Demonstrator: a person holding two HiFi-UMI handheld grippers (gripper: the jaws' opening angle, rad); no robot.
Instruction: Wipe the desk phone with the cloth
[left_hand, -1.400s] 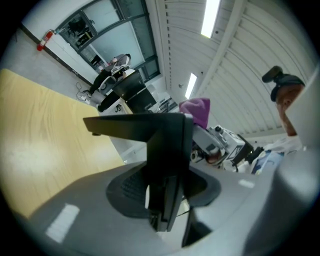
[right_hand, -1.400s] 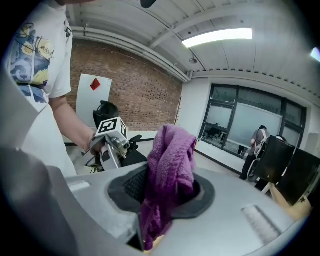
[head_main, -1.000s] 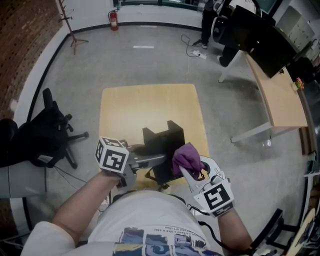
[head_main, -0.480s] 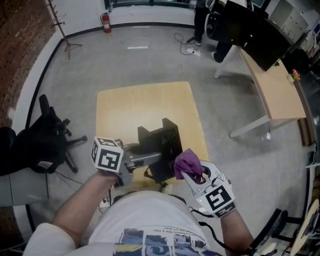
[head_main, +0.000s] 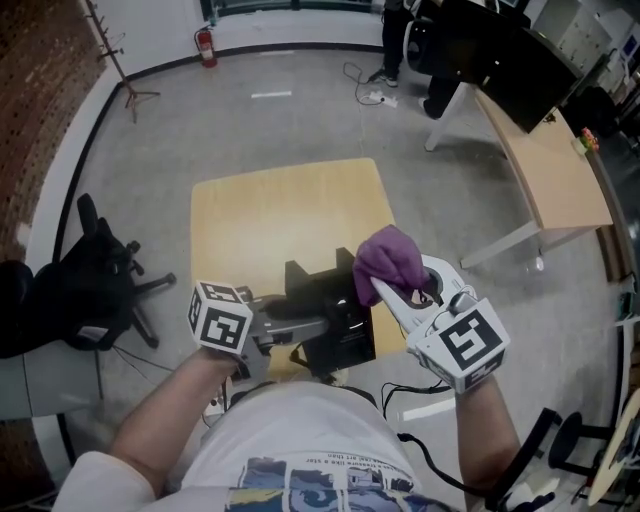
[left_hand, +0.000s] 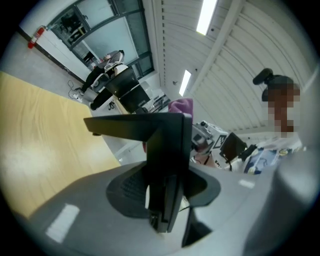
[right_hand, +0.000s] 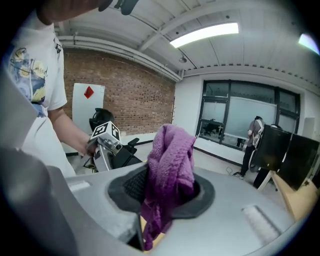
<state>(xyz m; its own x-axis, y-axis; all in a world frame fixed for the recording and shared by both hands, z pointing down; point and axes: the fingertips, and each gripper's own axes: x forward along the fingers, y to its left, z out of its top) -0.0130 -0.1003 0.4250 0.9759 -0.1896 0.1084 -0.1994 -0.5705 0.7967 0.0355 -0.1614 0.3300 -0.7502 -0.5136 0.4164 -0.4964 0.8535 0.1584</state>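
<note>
Head view: the phone shows as a dark block, and its keys and handset cannot be told. The cloth covers the right gripper tips. The torso hides the table edge at 6 o'clock. The frame edge cuts the chair at 9 o'clock. Left gripper view: the left gripper hides the phone's lower end.

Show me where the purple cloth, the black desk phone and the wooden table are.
purple fleecy cloth (head_main: 390, 262), head view, its bunched top.
black desk phone (head_main: 345, 300), head view, middle of its body.
light wooden table (head_main: 280, 215), head view, bare top.
</note>
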